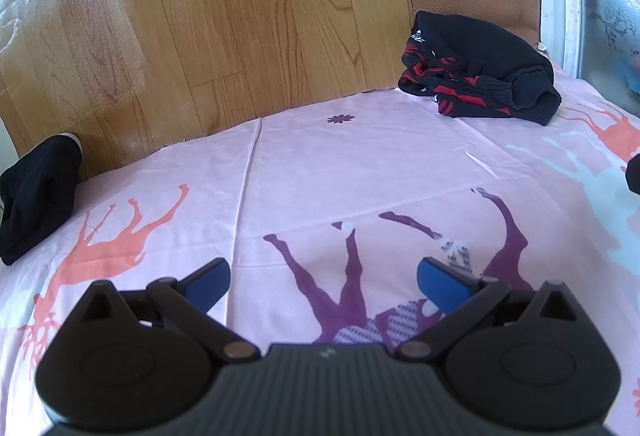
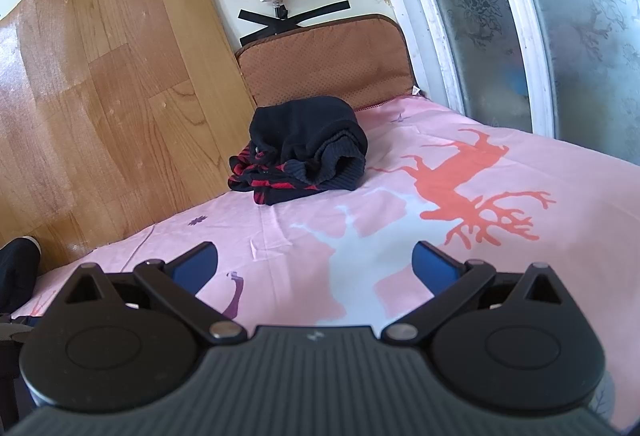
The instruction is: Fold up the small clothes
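Pink sheet [image 1: 360, 164]; dark sweater pile [image 2: 304, 152] far ahead; left gripper [image 1: 323, 282], right gripper [image 2: 314, 262] spread wide, empty.

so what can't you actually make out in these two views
- Black cloth: cut off by the left edge in the left wrist view, a sliver in the right; garment type unclear.
- Dark knit pile: bunched, so the piece count is hidden.
- Behind the frosted window: blurred.
- Bedsheet near each camera: hidden behind the gripper bodies.

Bright window daylight, fisheye-warped edges
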The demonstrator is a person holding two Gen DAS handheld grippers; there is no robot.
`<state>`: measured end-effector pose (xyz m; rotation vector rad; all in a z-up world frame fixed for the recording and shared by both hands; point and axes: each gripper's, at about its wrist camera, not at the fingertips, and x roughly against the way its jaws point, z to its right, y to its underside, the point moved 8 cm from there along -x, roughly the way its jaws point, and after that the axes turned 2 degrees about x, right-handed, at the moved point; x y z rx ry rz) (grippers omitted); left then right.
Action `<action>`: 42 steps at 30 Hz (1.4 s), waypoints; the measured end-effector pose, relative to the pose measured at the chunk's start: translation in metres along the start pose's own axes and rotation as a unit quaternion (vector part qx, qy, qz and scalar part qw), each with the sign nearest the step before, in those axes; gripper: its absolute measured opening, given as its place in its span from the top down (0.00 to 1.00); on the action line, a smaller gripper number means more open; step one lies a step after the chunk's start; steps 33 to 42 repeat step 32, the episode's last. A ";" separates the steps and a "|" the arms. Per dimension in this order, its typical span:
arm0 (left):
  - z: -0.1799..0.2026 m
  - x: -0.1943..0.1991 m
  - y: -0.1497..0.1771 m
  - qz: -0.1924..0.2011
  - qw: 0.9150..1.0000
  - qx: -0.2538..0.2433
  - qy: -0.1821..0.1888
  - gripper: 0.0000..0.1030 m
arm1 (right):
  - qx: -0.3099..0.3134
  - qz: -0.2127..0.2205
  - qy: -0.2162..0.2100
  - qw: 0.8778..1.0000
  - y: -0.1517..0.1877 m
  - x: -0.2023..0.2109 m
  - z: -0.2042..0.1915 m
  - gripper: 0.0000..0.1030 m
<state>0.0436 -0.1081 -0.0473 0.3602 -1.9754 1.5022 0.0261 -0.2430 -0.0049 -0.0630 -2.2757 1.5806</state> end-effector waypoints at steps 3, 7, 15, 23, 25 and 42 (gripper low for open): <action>0.001 0.000 0.000 0.000 1.000 -0.001 0.000 0.00 | 0.000 0.000 0.000 1.000 0.000 0.000 0.000 0.00; 0.001 0.000 0.000 0.000 1.000 0.000 0.000 0.00 | 0.000 0.000 0.000 1.000 0.000 0.000 0.000 0.00; 0.002 0.000 0.000 0.002 1.000 0.002 -0.002 0.00 | 0.000 0.000 0.000 1.000 0.000 0.000 0.000 0.00; 0.002 0.000 0.000 0.003 1.000 0.000 0.000 0.00 | 0.001 0.002 -0.001 1.000 -0.002 -0.001 -0.001 0.00; 0.002 0.000 0.000 0.003 1.000 0.000 0.001 0.00 | 0.001 0.002 -0.001 1.000 -0.002 0.000 -0.002 0.00; 0.006 0.000 0.001 0.002 1.000 -0.006 0.016 0.00 | 0.002 0.004 -0.001 1.000 -0.004 0.000 -0.004 0.00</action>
